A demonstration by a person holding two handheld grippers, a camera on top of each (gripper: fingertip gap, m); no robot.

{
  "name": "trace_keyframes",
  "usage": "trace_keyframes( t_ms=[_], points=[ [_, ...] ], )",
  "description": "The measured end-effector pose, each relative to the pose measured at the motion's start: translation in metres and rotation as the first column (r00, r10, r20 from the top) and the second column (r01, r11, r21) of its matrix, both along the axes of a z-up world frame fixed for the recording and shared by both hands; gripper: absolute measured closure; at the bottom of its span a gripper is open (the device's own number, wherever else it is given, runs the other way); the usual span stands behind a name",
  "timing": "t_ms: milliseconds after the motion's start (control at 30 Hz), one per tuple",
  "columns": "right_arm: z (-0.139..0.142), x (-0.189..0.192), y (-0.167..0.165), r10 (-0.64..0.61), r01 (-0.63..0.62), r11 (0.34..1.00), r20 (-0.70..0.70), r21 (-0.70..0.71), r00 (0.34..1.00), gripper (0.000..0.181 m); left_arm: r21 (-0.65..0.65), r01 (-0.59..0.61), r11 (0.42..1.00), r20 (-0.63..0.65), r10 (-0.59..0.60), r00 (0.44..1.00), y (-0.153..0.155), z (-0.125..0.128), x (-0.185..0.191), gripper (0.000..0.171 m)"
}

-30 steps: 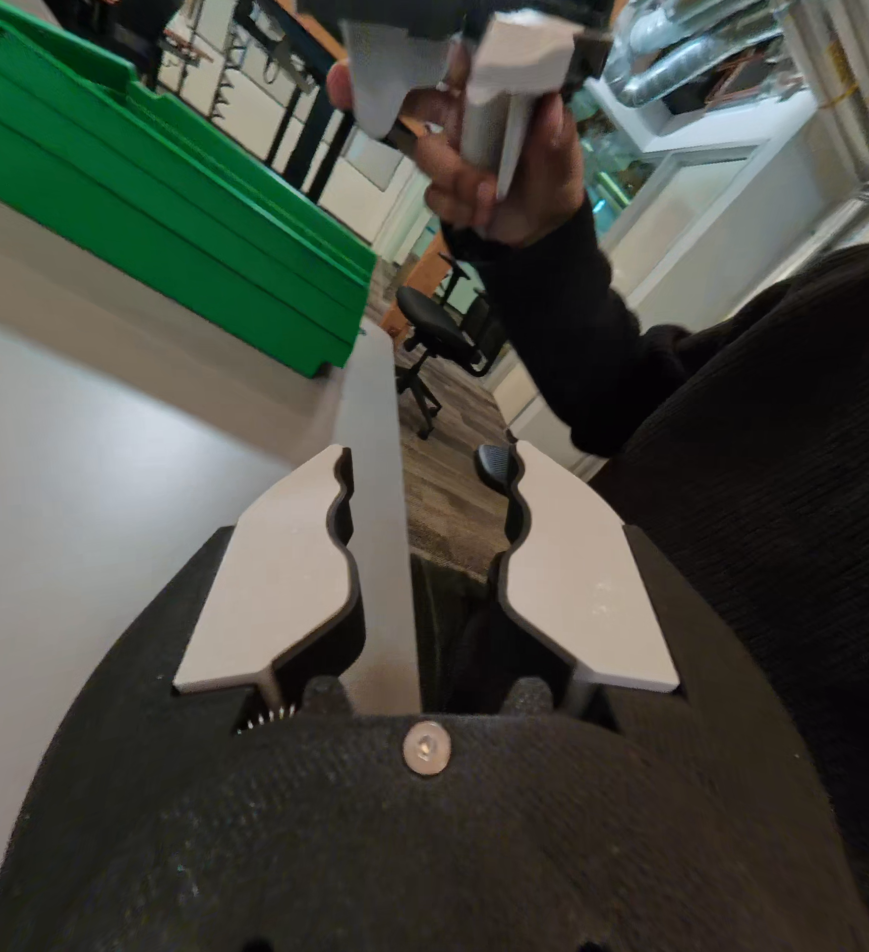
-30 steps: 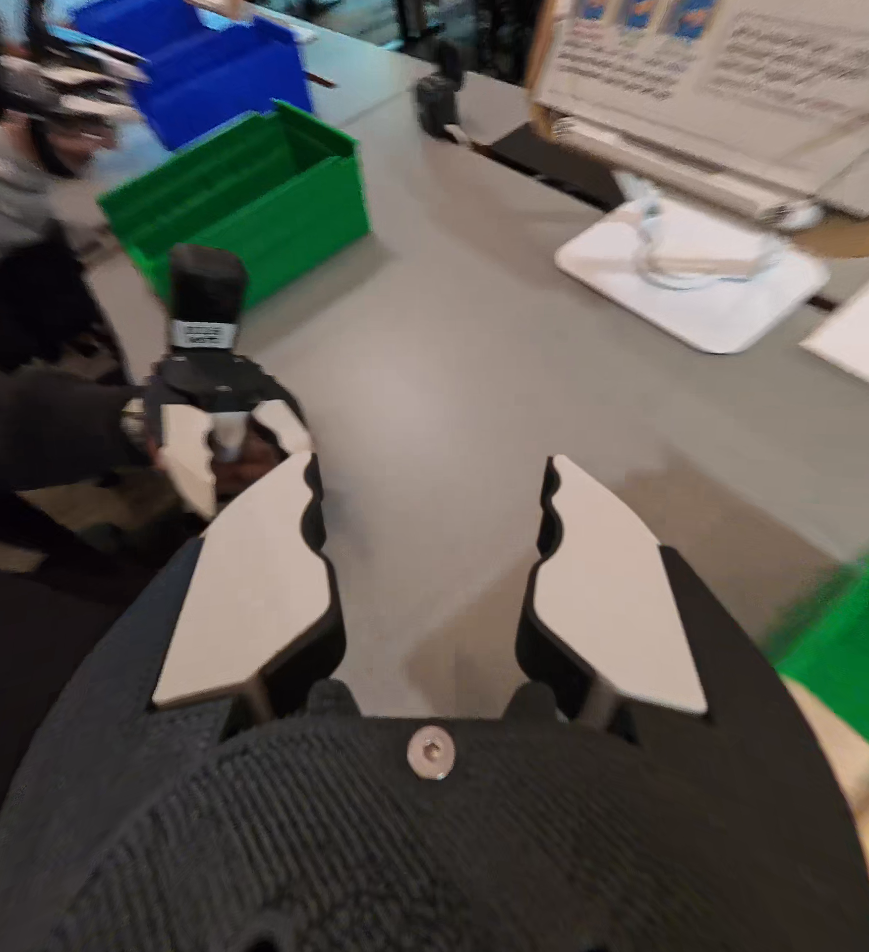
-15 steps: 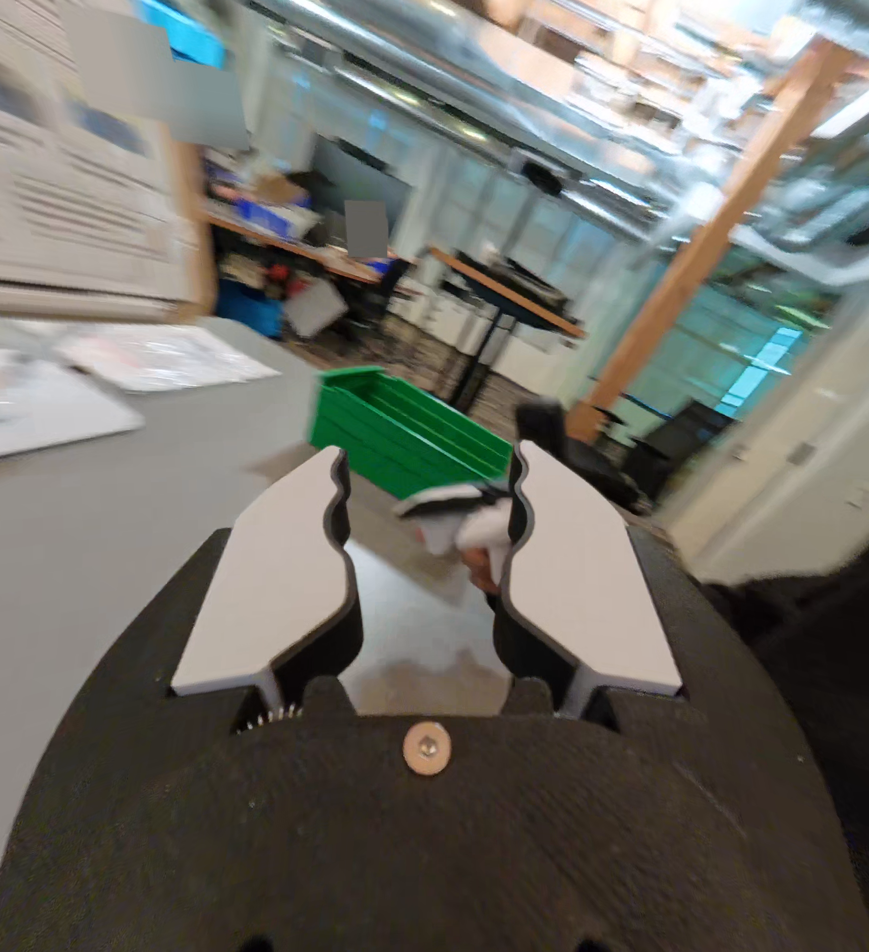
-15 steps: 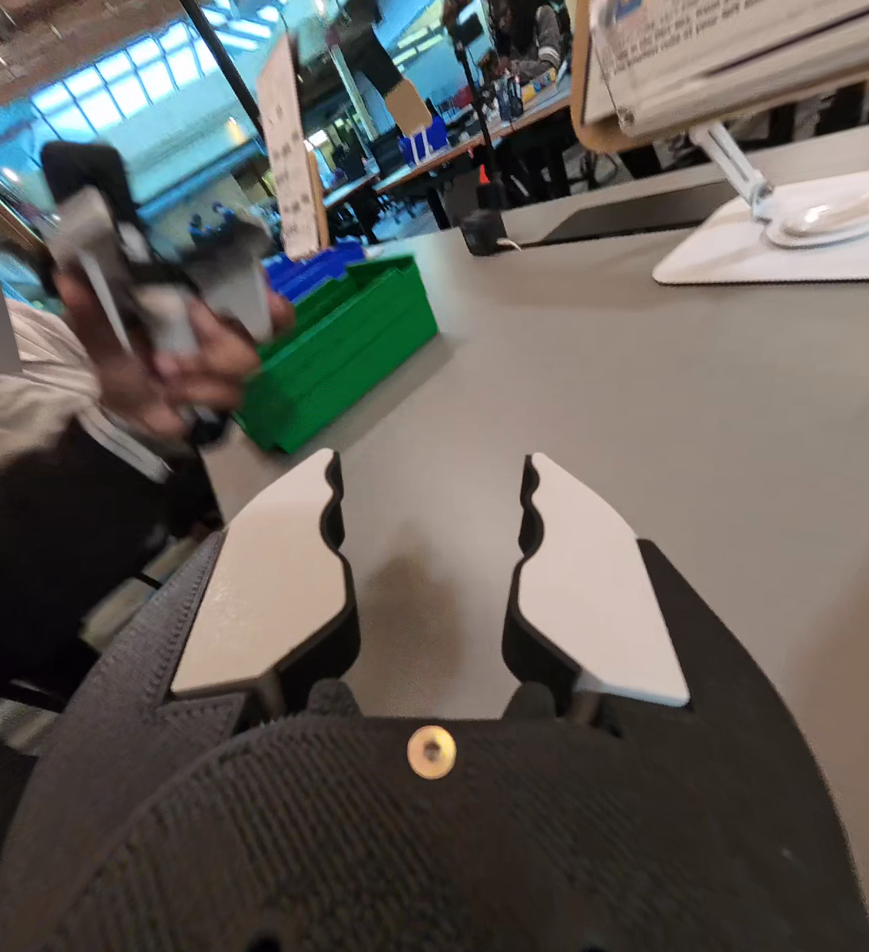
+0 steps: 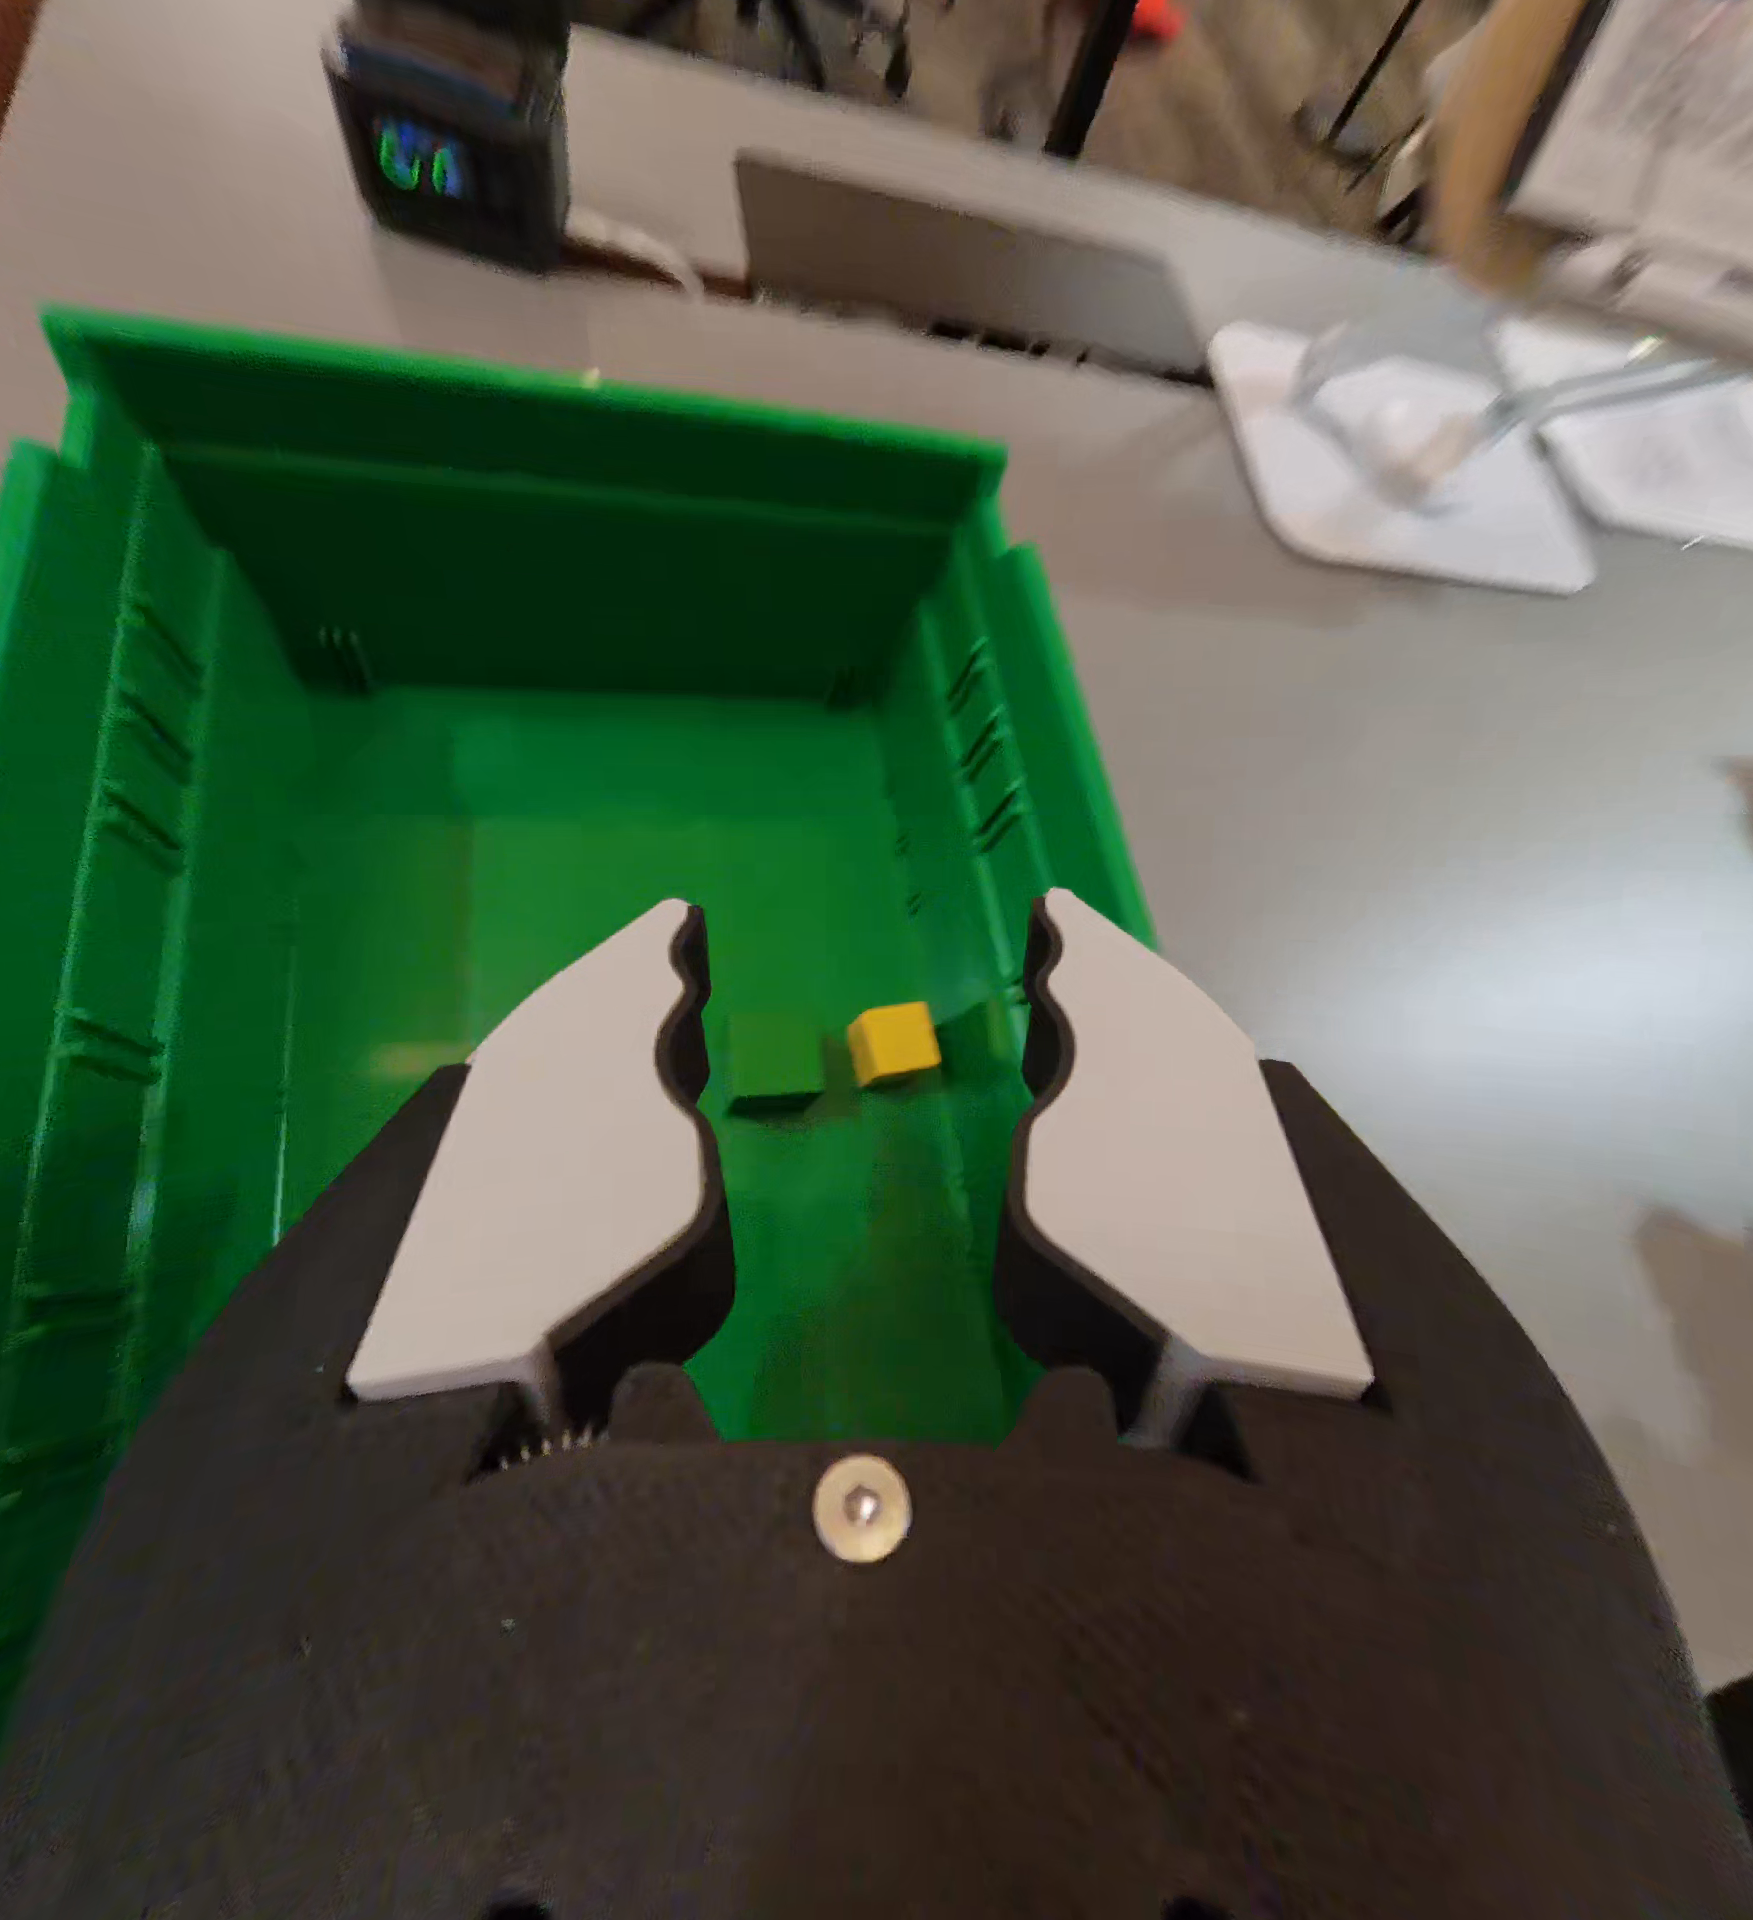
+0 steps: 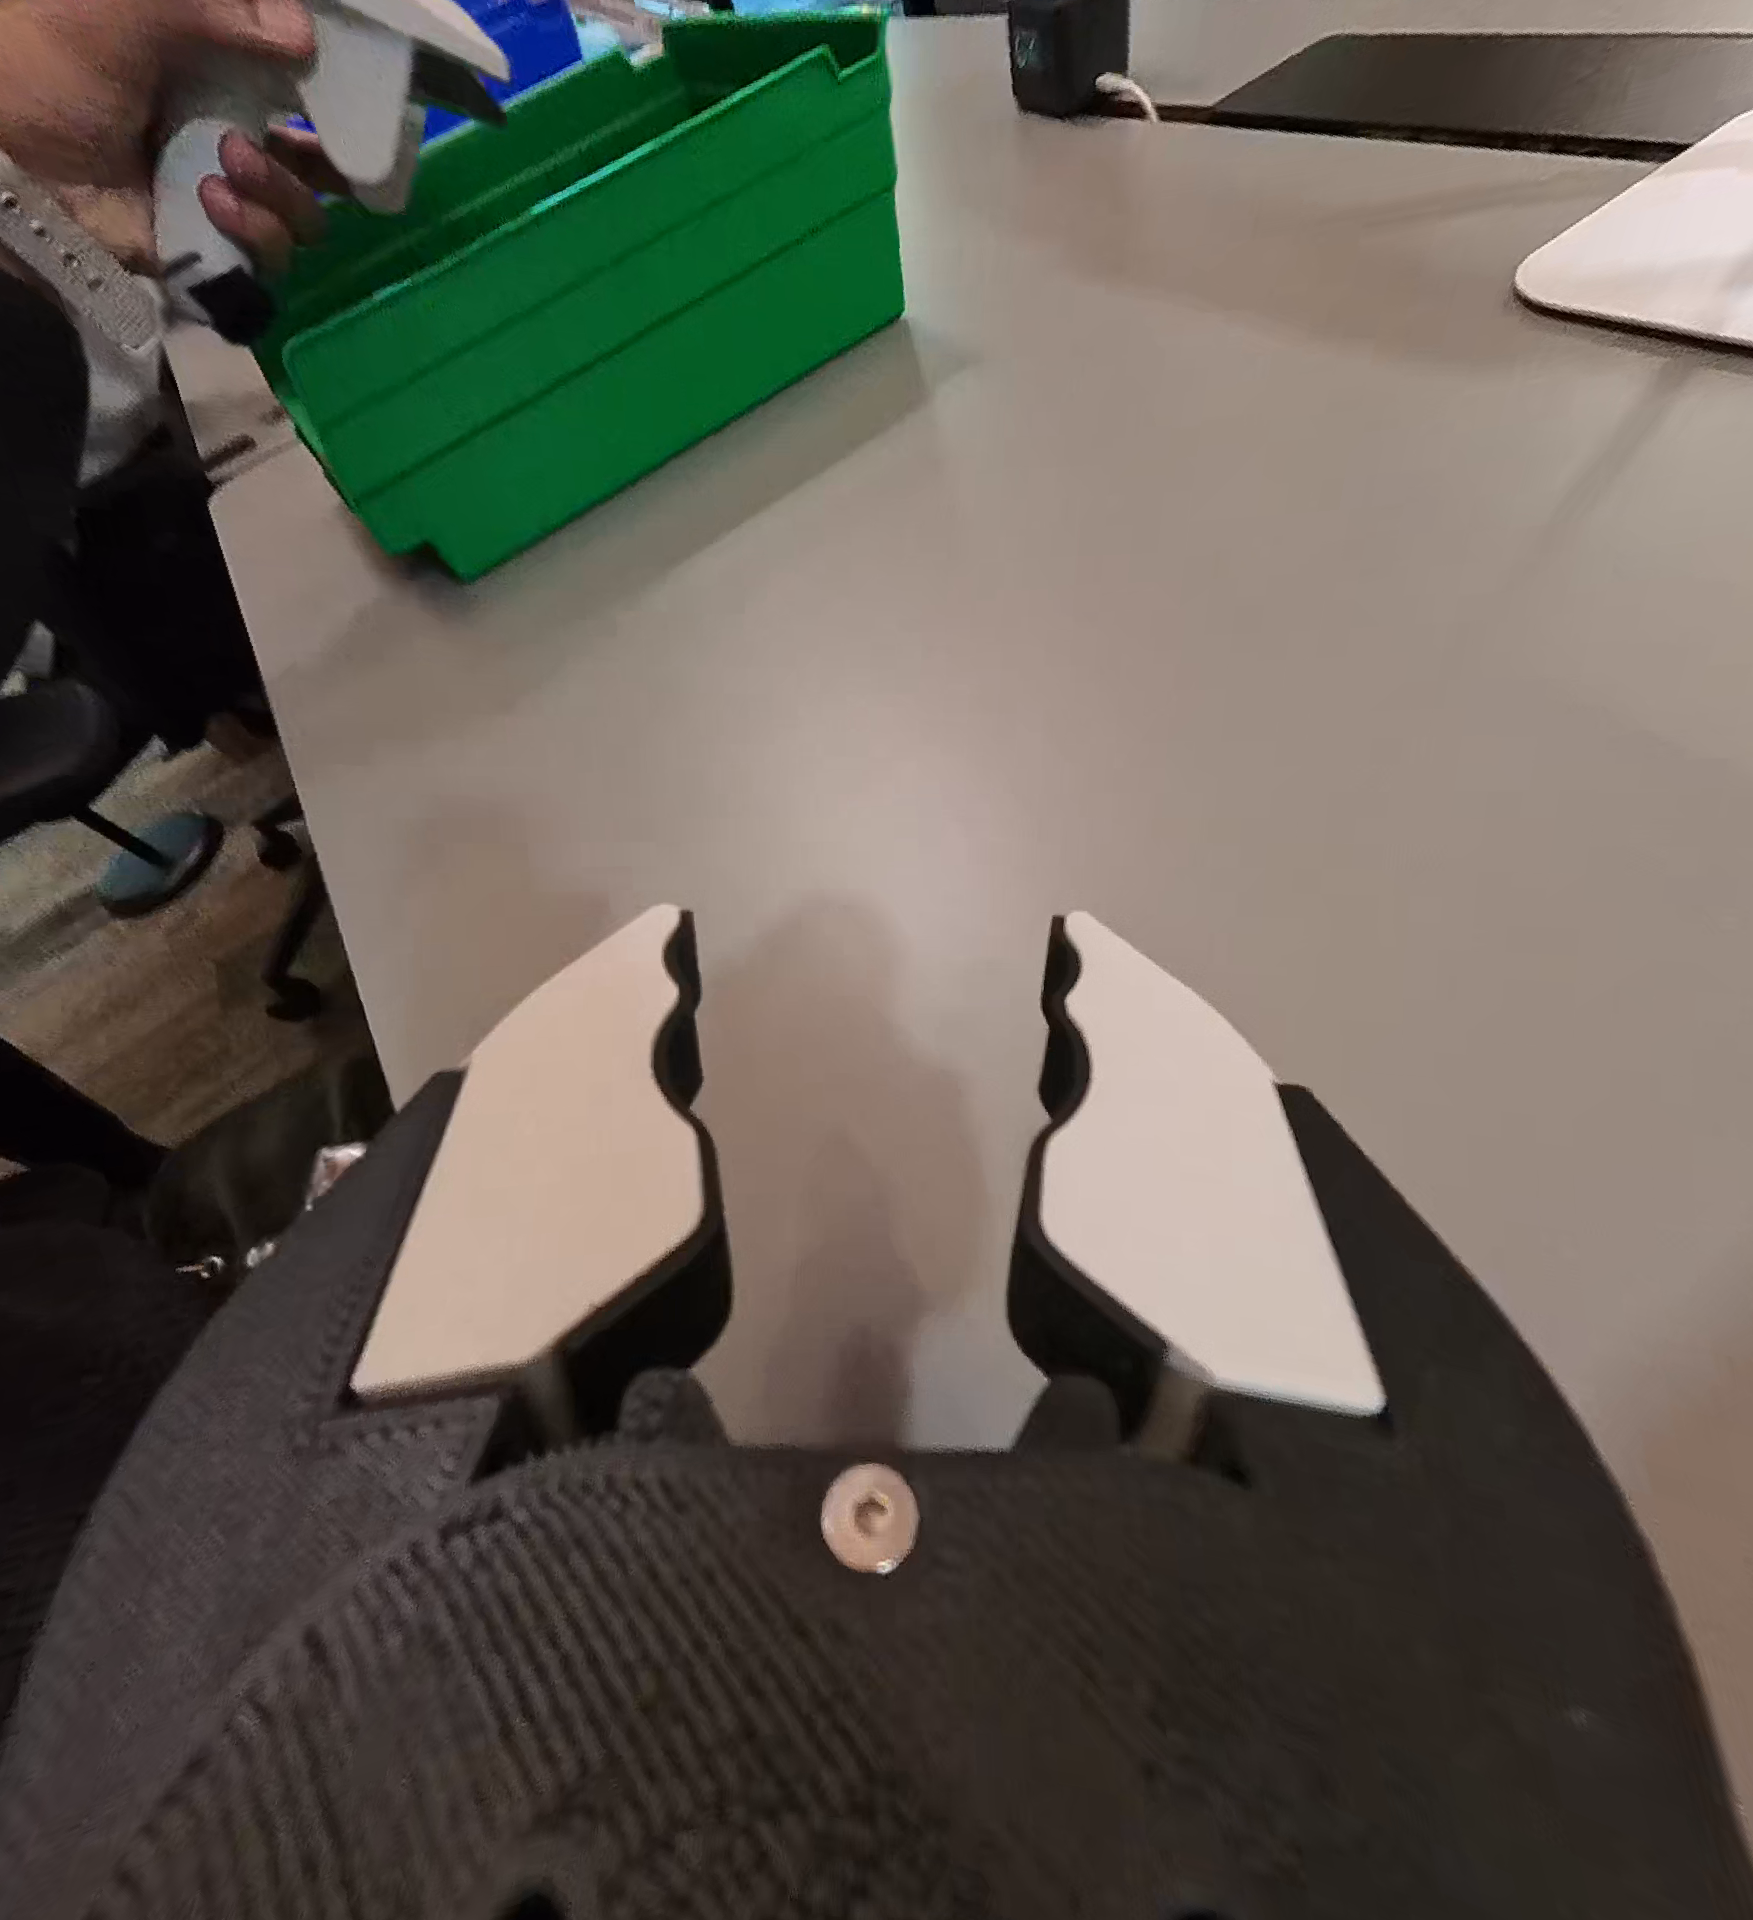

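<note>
My left gripper (image 5: 861, 925) is open and empty, held above a green bin (image 5: 113, 790) and looking down into it. On the bin floor, just beyond my fingertips, lie a small green cube (image 5: 773, 1055) and a small yellow cube (image 5: 893, 1044) side by side near the right wall. My right gripper (image 6: 872, 935) is open and empty above the bare grey table (image 6: 1215, 644). The right wrist view shows the green bin (image 6: 602, 322) at the far left table edge, with the left gripper (image 6: 384, 94) held in a hand above it.
A small black device with a lit display (image 5: 451, 156) stands behind the bin. A dark flat panel (image 5: 965, 270) and a white stand base (image 5: 1391, 488) lie farther right. The table edge (image 6: 269, 665) runs along the left, with an office chair base (image 6: 155, 862) on the floor.
The left gripper has swung from pointing out across the room to looking down into the green bin. The right gripper has tilted down towards the table. Both stay open.
</note>
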State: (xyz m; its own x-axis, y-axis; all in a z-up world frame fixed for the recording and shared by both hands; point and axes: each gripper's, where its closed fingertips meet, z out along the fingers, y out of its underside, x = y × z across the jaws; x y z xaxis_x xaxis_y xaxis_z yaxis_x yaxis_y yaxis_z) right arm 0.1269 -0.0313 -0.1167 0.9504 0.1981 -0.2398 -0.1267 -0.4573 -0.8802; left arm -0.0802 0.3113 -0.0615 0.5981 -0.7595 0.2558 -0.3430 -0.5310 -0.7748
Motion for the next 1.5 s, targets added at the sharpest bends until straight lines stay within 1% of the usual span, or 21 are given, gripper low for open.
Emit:
trace_keyframes(
  t_ms=[100, 167, 233, 300, 433, 600, 700, 933, 967, 1000, 1133, 1233, 1267, 1333, 1367, 1433, 1467, 1500],
  points=[
    [-0.004, -0.003, -0.001, 0.015, -0.014, 1.0, 0.054, -0.017, 0.998, 0.118, -0.022, -0.019, 1.0, -0.131, 0.016, 0.991, 0.005, -0.034, -0.005, 0.115],
    [-0.006, -0.003, -0.001, 0.015, -0.013, 1.0, 0.082, -0.027, 0.997, 0.118, -0.036, -0.027, 0.999, -0.215, 0.019, 0.977, 0.006, -0.053, -0.009, 0.127],
    [-0.007, -0.003, -0.001, 0.001, 0.001, 0.999, 0.066, -0.037, 0.998, 0.119, -0.05, -0.026, 0.998, -0.284, 0.011, 0.959, 0.005, -0.068, -0.013, 0.13],
    [-0.004, -0.004, -0.001, -0.002, 0.002, 0.999, 0.014, -0.033, 1.0, 0.118, -0.077, -0.01, 0.997, -0.308, -0.014, 0.951, 0.001, -0.076, -0.013, 0.13],
    [-0.005, 0.001, -0.001, -0.023, 0.022, 0.999, -0.038, -0.039, 0.999, 0.119, -0.083, 0.011, 0.996, -0.322, -0.037, 0.946, -0.002, -0.08, -0.01, 0.13],
    [-0.004, 0.005, -0.002, -0.032, 0.029, 0.999, -0.072, -0.041, 0.997, 0.121, -0.076, 0.011, 0.997, -0.381, -0.039, 0.924, -0.001, -0.089, -0.011, 0.131],
    [-0.006, 0.003, -0.002, -0.026, 0.023, 0.999, -0.07, -0.048, 0.997, 0.121, -0.061, 0.01, 0.998, -0.405, -0.034, 0.914, 0.0, -0.091, -0.012, 0.136],
    [-0.008, 0.0, -0.001, -0.014, 0.01, 0.998, -0.068, -0.056, 0.998, 0.122, -0.066, 0.022, 0.998, -0.454, -0.05, 0.89, -0.002, -0.097, -0.013, 0.138],
    [-0.008, 0.0, -0.002, -0.014, 0.01, 0.998, -0.068, -0.057, 0.998, 0.122, -0.064, 0.026, 0.998, -0.465, -0.052, 0.884, -0.003, -0.098, -0.013, 0.141],
    [-0.008, 0.0, -0.001, -0.014, 0.01, 0.998, -0.068, -0.056, 0.998, 0.122, -0.057, 0.028, 0.998, -0.475, -0.052, 0.878, -0.003, -0.099, -0.013, 0.143],
    [-0.007, 0.0, -0.002, -0.013, 0.009, 0.998, -0.069, -0.055, 0.998, 0.123, -0.02, 0.027, 0.999, -0.491, -0.033, 0.871, 0.0, -0.097, -0.014, 0.143],
    [-0.007, 0.0, -0.002, -0.013, 0.01, 0.998, -0.065, -0.054, 0.998, 0.123, 0.013, 0.008, 1.0, -0.458, -0.001, 0.889, 0.006, -0.083, -0.018, 0.143],
    [-0.007, 0.0, -0.002, -0.014, 0.01, 0.998, -0.065, -0.054, 0.998, 0.124, 0.029, -0.006, 1.0, -0.427, 0.018, 0.904, 0.01, -0.072, -0.02, 0.143],
    [-0.007, 0.0, -0.002, -0.012, 0.008, 0.998, -0.067, -0.056, 0.998, 0.124, 0.055, -0.031, 0.998, -0.318, 0.047, 0.947, 0.014, -0.044, -0.019, 0.144],
    [-0.008, 0.0, -0.002, -0.011, 0.007, 0.998, -0.068, -0.057, 0.998, 0.124, 0.064, -0.033, 0.997, -0.242, 0.048, 0.969, 0.013, -0.027, -0.016, 0.144],
    [-0.009, -0.001, -0.001, -0.007, 0.003, 0.998, -0.071, -0.061, 0.997, 0.124, 0.081, -0.002, 0.997, -0.036, 0.005, 0.999, 0.003, 0.017, -0.002, 0.144],
    [-0.009, -0.001, -0.001, -0.005, 0.001, 0.998, -0.073, -0.062, 0.997, 0.125, 0.081, 0.043, 0.996, 0.092, -0.05, 0.994, -0.008, 0.042, 0.008, 0.144],
    [-0.01, -0.002, 0.0, -0.003, -0.001, 0.998, -0.076, -0.062, 0.997, 0.125, 0.08, 0.106, 0.991, 0.227, -0.122, 0.966, -0.025, 0.069, 0.019, 0.144]
  ],
)
